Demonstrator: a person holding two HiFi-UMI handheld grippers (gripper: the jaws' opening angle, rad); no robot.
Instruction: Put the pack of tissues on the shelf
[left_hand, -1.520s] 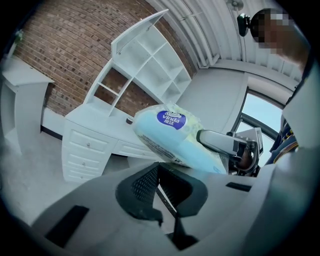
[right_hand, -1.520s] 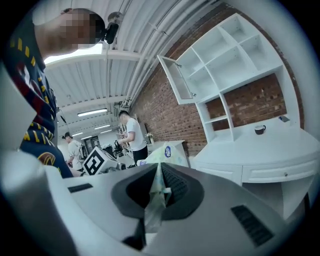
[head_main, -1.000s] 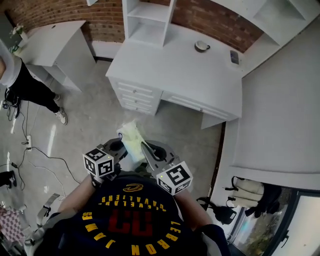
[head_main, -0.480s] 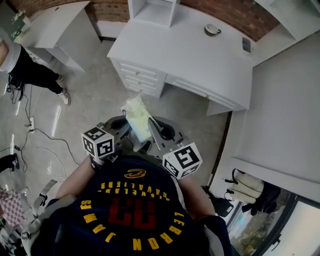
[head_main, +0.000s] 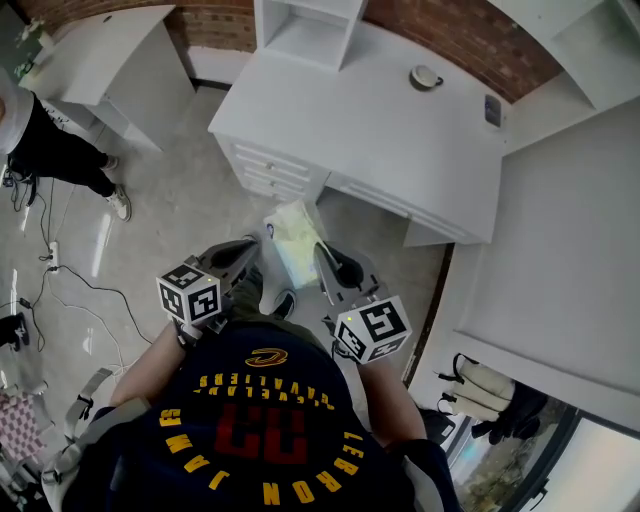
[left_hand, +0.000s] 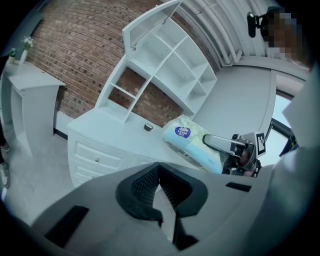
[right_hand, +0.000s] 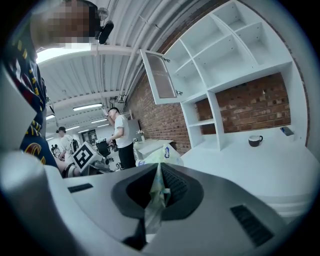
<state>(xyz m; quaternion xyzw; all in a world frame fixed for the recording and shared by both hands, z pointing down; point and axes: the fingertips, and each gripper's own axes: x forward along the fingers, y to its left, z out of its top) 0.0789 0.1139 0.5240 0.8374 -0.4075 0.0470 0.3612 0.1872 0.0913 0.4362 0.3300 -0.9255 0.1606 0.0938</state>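
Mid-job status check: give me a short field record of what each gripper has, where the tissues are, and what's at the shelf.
right gripper: shut on the wrapper edge of the pale green, plastic-wrapped pack of tissues
left gripper: fingers together, nothing between them
pack position: held in the air over the floor, short of the white desk
shelf: white open-compartment shelf unit on the desk, against the brick wall
desk top: a cup and a small dark flat item
task: pack not yet on the shelf

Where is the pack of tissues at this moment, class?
In the head view the pack of tissues sits mid-frame, pinched by the right gripper, just right of the left gripper, over the floor in front of the white desk.
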